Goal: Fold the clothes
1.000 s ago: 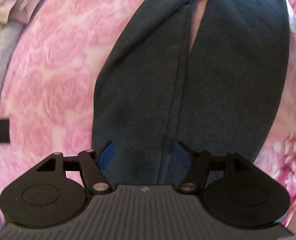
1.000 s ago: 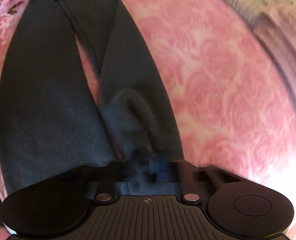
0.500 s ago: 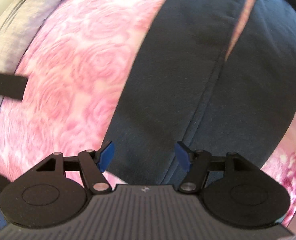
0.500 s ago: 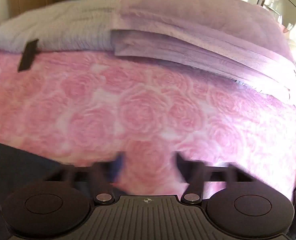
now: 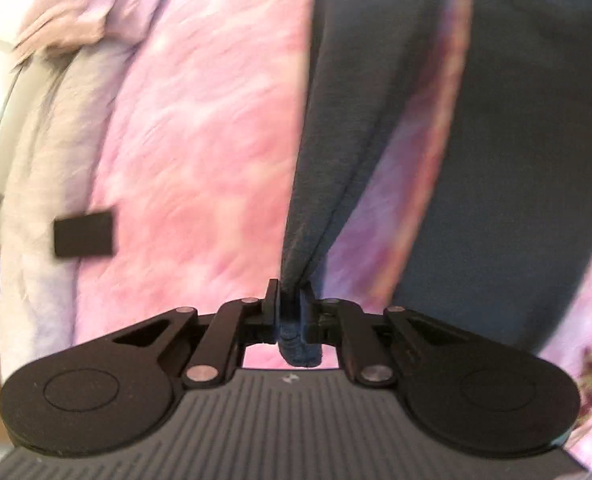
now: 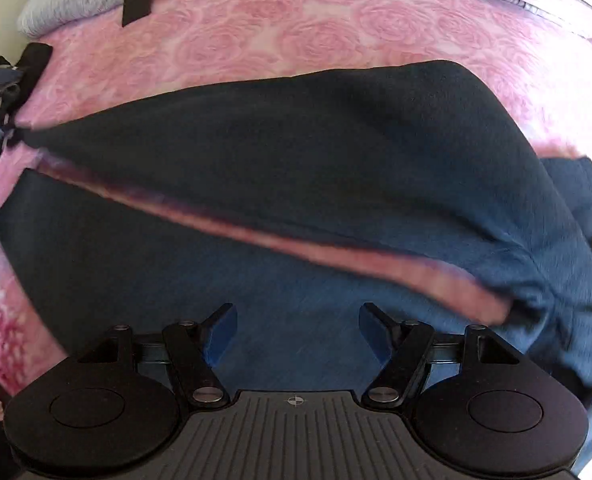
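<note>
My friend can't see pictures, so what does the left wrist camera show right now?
The left gripper has its jaws shut on the hem of one leg of the dark blue trousers, pulling that leg into a taut fold. Beneath lies a pink rose-patterned blanket, with a small black tag on the pale bedding at the left.

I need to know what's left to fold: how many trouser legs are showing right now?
2. One leg is pinched at its hem in the shut left gripper; the other leg lies flat on the pink bedspread to its right, a gap between them.
</note>
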Demonstrator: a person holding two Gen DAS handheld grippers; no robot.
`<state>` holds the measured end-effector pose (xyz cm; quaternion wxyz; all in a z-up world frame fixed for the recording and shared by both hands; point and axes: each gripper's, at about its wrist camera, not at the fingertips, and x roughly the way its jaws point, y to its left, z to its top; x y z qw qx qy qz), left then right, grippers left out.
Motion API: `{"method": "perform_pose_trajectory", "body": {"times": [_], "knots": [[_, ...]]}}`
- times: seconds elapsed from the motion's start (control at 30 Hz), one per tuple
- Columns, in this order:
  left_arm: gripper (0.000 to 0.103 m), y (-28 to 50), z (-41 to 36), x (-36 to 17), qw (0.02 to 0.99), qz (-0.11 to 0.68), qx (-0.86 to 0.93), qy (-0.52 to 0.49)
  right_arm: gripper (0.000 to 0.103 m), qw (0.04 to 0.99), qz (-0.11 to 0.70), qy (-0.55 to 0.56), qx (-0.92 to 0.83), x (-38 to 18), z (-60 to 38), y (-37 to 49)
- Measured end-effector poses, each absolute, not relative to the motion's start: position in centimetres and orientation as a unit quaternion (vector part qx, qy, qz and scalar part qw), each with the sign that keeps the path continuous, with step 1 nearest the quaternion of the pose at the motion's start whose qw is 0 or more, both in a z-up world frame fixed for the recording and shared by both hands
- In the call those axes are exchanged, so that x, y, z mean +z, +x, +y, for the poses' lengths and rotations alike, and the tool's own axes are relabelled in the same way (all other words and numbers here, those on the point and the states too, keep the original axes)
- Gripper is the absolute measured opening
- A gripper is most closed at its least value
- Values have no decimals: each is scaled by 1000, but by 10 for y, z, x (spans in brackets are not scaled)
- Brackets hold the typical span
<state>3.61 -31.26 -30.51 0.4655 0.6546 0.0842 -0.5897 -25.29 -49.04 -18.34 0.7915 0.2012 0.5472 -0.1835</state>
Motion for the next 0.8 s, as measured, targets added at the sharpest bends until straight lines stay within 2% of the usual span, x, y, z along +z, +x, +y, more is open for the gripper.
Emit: {"method": "perform_pose_trajectory", "body": {"times": [0.13,0.17,0.23,0.27,0.3,0.33,0.43,0.53,0.6,0.8], "knots": [[8,28,-293,-319,409,78,-603,680,71,781,550,216,-202,-180,-476,-264],[11,25,-286,-321,409,69,-601,683,71,780,548,219,-208,-178,-475,-266],[21,20,-275,-323,421,63,-590,686,71,778,542,226,-225,-172,-471,-272],[34,19,-270,-322,432,69,-584,683,71,776,539,230,-233,-170,-468,-276],[42,18,-264,-319,443,80,-583,676,71,773,539,235,-239,-168,-465,-280],[42,17,-257,-317,454,91,-581,669,71,771,539,239,-241,-167,-461,-284],[43,11,-238,-302,485,171,-588,625,71,764,541,250,-247,-165,-451,-296],[45,13,-230,-292,538,311,-577,529,71,758,548,263,-238,-171,-439,-304],[53,15,-232,-293,561,372,-564,478,71,758,552,267,-223,-178,-435,-306],[58,15,-245,-321,600,448,-501,435,71,774,555,236,-192,-179,-439,-319]]}}
